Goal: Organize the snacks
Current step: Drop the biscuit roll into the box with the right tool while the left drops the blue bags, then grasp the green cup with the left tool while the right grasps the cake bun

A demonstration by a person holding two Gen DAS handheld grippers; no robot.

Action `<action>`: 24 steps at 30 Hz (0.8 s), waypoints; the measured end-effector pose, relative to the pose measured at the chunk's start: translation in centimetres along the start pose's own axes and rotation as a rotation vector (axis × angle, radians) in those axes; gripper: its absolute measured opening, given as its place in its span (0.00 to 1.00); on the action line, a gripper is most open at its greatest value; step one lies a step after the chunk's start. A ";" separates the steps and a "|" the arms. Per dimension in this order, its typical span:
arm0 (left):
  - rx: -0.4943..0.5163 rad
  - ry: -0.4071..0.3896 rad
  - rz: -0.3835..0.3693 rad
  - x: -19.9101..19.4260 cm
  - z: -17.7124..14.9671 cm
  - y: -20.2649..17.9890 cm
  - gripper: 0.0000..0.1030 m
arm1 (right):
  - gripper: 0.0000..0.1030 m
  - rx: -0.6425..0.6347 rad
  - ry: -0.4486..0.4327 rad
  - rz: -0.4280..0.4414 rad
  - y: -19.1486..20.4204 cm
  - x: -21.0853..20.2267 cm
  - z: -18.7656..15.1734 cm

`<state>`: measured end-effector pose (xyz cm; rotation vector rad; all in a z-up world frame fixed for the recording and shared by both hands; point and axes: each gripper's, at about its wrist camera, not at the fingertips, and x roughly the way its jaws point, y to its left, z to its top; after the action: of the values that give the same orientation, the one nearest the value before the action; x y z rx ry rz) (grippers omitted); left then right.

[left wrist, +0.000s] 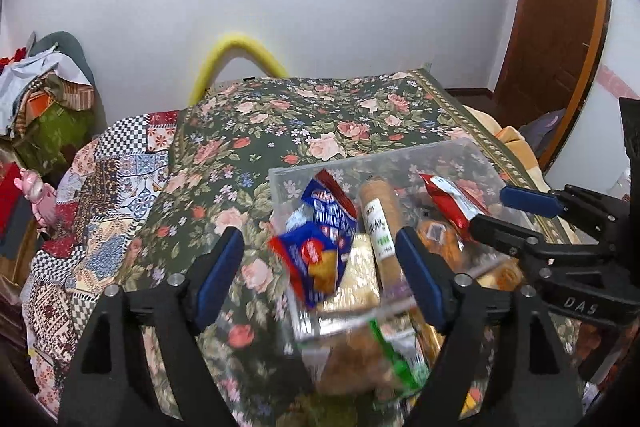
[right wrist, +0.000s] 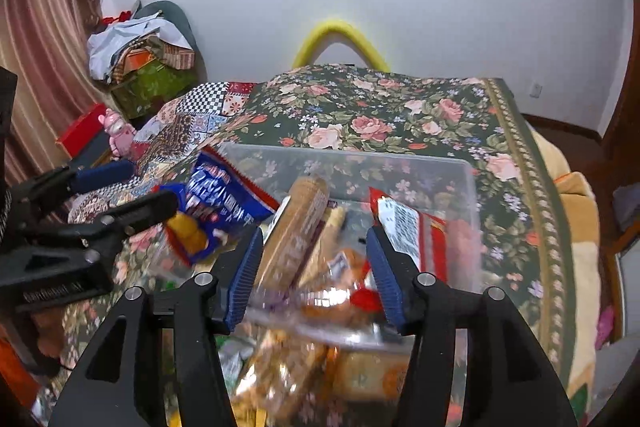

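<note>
Snacks: blue packet, red packet, long brown biscuit roll, all inside clear plastic box on floral bedspread. Left gripper spread wide, holding nothing. Right gripper likewise spread, over the box.

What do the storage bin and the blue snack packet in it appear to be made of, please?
The storage bin looks like clear rigid plastic: the floral cloth shows through its walls, and its rim holds a straight edge. The blue snack packet looks like glossy printed film, probably plastic: it creases, catches highlights and has a crimped red end seal.
</note>
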<state>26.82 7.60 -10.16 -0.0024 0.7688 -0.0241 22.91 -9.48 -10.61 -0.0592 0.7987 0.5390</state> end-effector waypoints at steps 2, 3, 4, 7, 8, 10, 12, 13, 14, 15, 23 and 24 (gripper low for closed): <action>0.000 -0.002 -0.004 -1.2 -0.8 0.1 0.80 | 0.53 -0.008 -0.004 -0.008 -0.1 -0.9 -0.5; 0.001 0.000 -0.003 -1.6 -1.2 0.1 0.81 | 0.53 -0.008 -0.005 -0.012 -0.2 -1.3 -0.8; 0.001 0.002 -0.002 -2.0 -1.7 0.1 0.81 | 0.53 -0.008 -0.005 -0.012 -0.3 -1.7 -1.0; -0.006 0.013 -0.002 -3.0 -3.1 0.3 0.82 | 0.57 0.000 -0.006 -0.016 -0.8 -2.9 -2.1; -0.010 0.018 -0.004 -3.3 -3.6 0.4 0.82 | 0.59 0.002 -0.006 -0.020 -0.9 -3.1 -2.4; -0.020 0.031 -0.005 -3.5 -4.5 0.6 0.82 | 0.60 0.004 -0.005 -0.036 -1.0 -3.7 -3.3; -0.036 0.046 -0.009 -3.6 -5.3 0.8 0.82 | 0.62 0.016 0.004 -0.040 -1.4 -4.1 -4.2; -0.048 0.057 -0.017 -3.5 -5.9 0.9 0.82 | 0.62 0.024 0.011 -0.039 -1.6 -4.2 -4.6; -0.054 0.066 -0.020 -3.3 -6.3 0.9 0.82 | 0.63 0.034 0.018 -0.038 -1.8 -4.4 -5.1; -0.058 0.074 -0.021 -3.2 -6.7 0.9 0.82 | 0.64 0.046 0.026 -0.034 -2.0 -4.5 -5.7; -0.080 0.163 -0.013 -0.7 -11.0 1.1 0.82 | 0.71 0.111 0.088 -0.040 -3.5 -3.3 -8.8; -0.087 0.173 -0.017 -0.3 -11.4 1.1 0.82 | 0.71 0.119 0.097 -0.040 -3.9 -3.0 -9.0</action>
<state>18.66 8.81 -18.17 -0.0902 0.9425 -0.0071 17.04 -16.38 -15.48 0.0083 0.9214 0.4524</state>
